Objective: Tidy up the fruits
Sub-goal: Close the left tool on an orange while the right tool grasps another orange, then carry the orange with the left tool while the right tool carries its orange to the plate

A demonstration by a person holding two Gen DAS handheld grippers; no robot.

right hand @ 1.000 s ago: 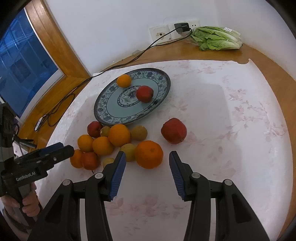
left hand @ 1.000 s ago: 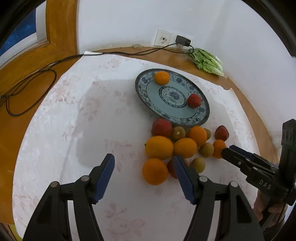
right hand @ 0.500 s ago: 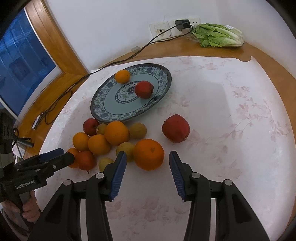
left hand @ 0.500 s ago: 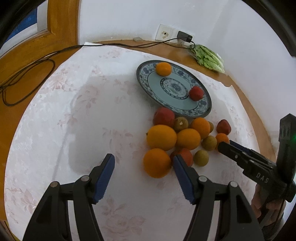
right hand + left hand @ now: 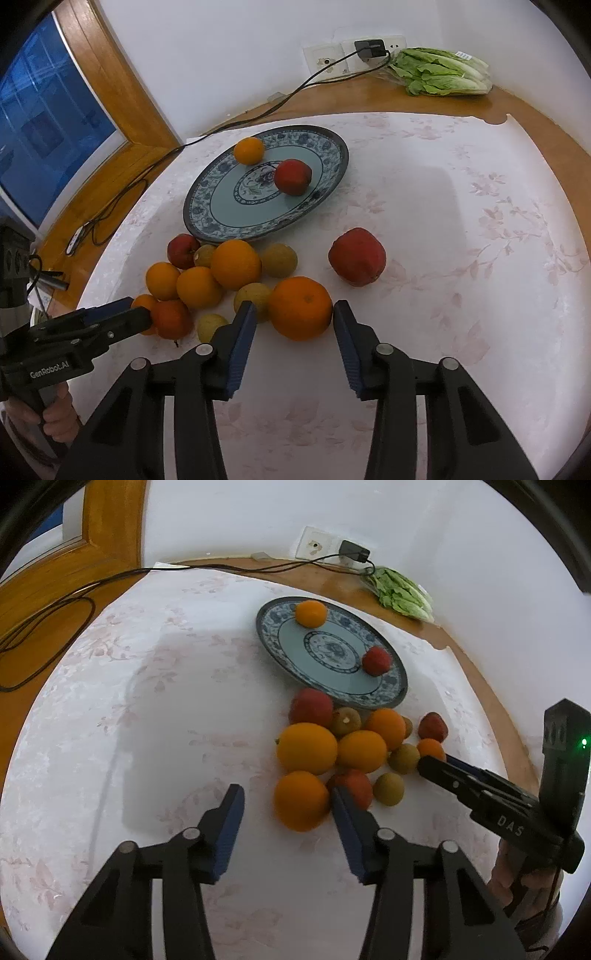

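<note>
A blue patterned plate (image 5: 343,690) (image 5: 325,155) holds one orange (image 5: 311,613) (image 5: 249,150) and one red apple (image 5: 376,660) (image 5: 292,176). A pile of oranges, red apples and small greenish-brown fruits lies in front of it. My left gripper (image 5: 286,805) is open, its jaws either side of the nearest orange (image 5: 301,800). My right gripper (image 5: 293,319) is open, its jaws either side of a large orange (image 5: 300,307). A red apple (image 5: 357,256) lies apart, right of the pile.
A white floral cloth (image 5: 461,229) covers the round wooden table. Bagged lettuce (image 5: 441,72) (image 5: 404,592) lies at the back by the wall sockets (image 5: 354,55). A black cable (image 5: 48,602) trails over the table's left side. A wooden window frame (image 5: 110,74) stands left.
Both grippers have moved forward toward the fruit pile. Each now has an orange between its open jaws. The fruit has not moved.
</note>
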